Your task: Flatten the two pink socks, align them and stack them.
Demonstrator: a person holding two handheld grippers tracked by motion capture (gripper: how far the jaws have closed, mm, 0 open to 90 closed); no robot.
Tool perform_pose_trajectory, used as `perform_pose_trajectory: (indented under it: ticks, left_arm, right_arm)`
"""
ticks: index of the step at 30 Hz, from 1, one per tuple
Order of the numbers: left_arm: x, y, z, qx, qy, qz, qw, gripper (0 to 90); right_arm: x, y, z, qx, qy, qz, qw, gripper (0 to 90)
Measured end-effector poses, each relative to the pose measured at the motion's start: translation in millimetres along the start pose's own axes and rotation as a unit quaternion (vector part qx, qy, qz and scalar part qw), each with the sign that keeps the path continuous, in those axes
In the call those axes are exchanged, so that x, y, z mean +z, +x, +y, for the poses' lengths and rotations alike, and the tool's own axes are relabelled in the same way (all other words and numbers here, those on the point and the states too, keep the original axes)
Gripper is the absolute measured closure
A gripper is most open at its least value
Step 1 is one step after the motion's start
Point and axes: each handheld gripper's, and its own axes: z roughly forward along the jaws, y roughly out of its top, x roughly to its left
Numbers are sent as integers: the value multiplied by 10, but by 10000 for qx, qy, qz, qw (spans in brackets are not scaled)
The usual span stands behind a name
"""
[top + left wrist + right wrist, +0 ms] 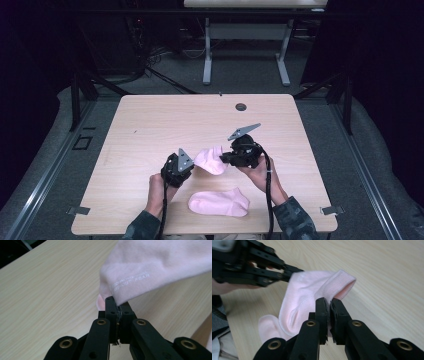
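A pink sock [211, 160] hangs stretched between my two grippers just above the wooden table [150, 125]. My left gripper [193, 164] is shut on one end; in the left gripper view its jaws [117, 307] pinch the edge of the sock [155, 265], which bears small white lettering. My right gripper [224, 159] is shut on the other end, its jaws [329, 303] clamping the ribbed cuff of the sock [304, 295]. The left gripper [295, 272] also shows there at upper left. A second pink sock [219, 202] lies flat near the front edge.
A small round cable hole [241, 106] sits near the table's far edge. Metal clips [79, 210] [330, 210] stick out at the front corners. Another table [247, 45] stands beyond, on grey floor. The person's hands and green sleeves come in at the bottom.
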Motion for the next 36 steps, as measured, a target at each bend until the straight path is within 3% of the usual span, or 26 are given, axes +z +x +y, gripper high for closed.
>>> perform_pose_trajectory:
  ticks: [1, 2, 4, 5, 8, 9, 11, 13, 14, 15, 17, 19, 21, 23, 27, 32, 36]
  left_arm:
    - [0, 0, 0, 0, 0, 0, 10000, 887]
    - [14, -85, 2, 283, 179, 43, 9994, 886]
    - [26, -131, -1, 393, 232, 25, 9990, 884]
    - [85, -222, -3, 621, 464, -182, 9968, 879]
    - [152, -304, -13, 603, 694, -601, 9939, 757]
    - [152, -304, -13, 603, 694, -601, 9939, 671]
    - [131, -239, -38, 196, 611, -787, 9948, 542]
    - [88, -137, -64, -183, 479, -835, 9952, 449]
    - [64, -83, -77, -376, 414, -844, 9949, 428]
    - [64, -83, -77, -376, 414, -844, 9949, 410]
    - [12, 71, -94, -793, 366, -700, 9937, 404]
    - [7, 114, -89, -874, 403, -635, 9933, 386]
    - [55, 215, -60, -1103, 605, -454, 9910, 373]
    - [127, 277, -46, -1258, 788, -542, 9874, 375]
    - [246, 306, -37, -1352, 980, -517, 9846, 449]
    - [389, 307, -45, -1418, 1217, -660, 9802, 528]
    - [432, 304, -47, -1361, 1349, -687, 9791, 568]
  right_arm:
    - [48, -36, -37, 36, 94, -27, 9999, 844]
    - [99, -76, -79, 50, 208, -75, 9997, 843]
    - [161, -115, -126, 105, 297, -130, 9994, 843]
    - [267, -202, -220, 139, 519, -177, 9984, 841]
    - [405, -312, -357, 189, 832, -322, 9958, 829]
    - [434, -341, -398, 188, 852, -396, 9954, 791]
    - [450, -410, -453, 315, 923, -422, 9943, 692]
    - [431, -445, -496, 422, 771, -507, 9948, 609]
    - [410, -460, -509, 480, 711, -509, 9950, 593]
    - [410, -460, -509, 480, 711, -509, 9950, 593]
    - [339, -454, -530, 466, 593, -579, 9955, 551]
    - [329, -425, -542, 391, 546, -613, 9959, 549]
    - [354, -403, -554, 310, 561, -645, 9959, 540]
    - [399, -389, -563, 303, 636, -612, 9956, 540]
    - [480, -372, -585, 209, 641, -631, 9957, 546]
    - [540, -325, -598, 129, 783, -694, 9944, 585]
    - [578, -294, -601, -32, 966, -772, 9923, 606]
